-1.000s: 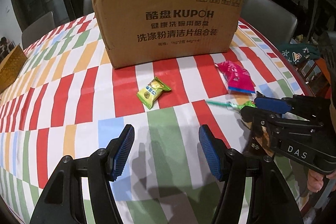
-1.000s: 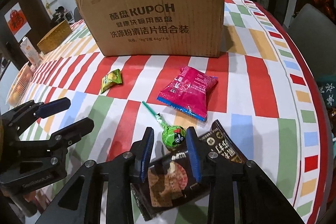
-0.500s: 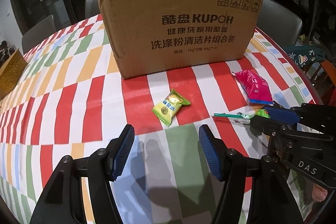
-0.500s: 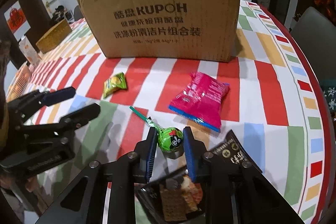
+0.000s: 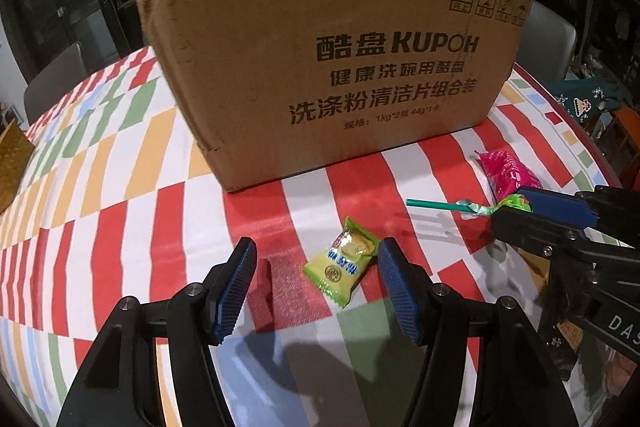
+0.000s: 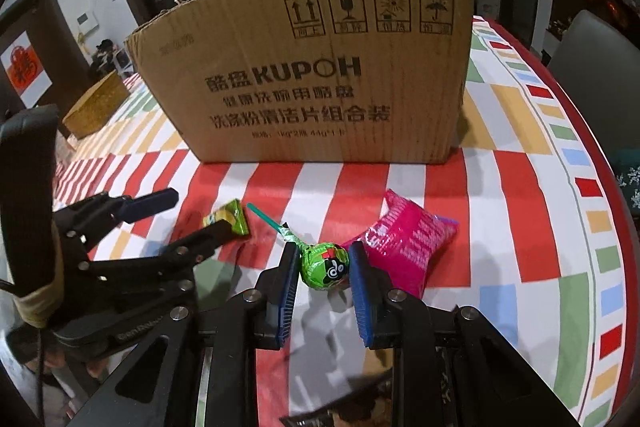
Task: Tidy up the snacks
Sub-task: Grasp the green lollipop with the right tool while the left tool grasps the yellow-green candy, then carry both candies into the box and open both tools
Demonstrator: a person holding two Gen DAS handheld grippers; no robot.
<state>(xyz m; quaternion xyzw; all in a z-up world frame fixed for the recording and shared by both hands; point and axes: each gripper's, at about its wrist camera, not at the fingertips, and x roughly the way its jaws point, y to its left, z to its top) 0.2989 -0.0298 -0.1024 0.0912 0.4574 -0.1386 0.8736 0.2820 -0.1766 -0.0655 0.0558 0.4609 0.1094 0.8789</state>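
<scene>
A brown cardboard box [image 5: 332, 59] stands on the striped tablecloth; it also shows in the right wrist view [image 6: 320, 75]. My right gripper [image 6: 325, 269] is shut on a green lollipop [image 6: 325, 263] with a teal stick and holds it above the cloth; the lollipop [image 5: 472, 207] also shows in the left wrist view. My left gripper [image 5: 316, 267] is open, its fingers either side of a yellow-green candy packet [image 5: 343, 263], which lies on the cloth. A pink snack bag [image 6: 404, 245] lies just right of the lollipop.
A dark biscuit packet [image 6: 344, 411] lies under my right gripper at the near edge. A woven basket [image 6: 94, 105] sits at the far left of the table. Grey chairs [image 6: 592, 47] stand around the table. The table's red rim [image 6: 600, 163] curves along the right.
My right gripper closed on the lollipop and lifted it off the cloth towards the box. My left gripper moved forward until the yellow-green packet lay between its open fingers.
</scene>
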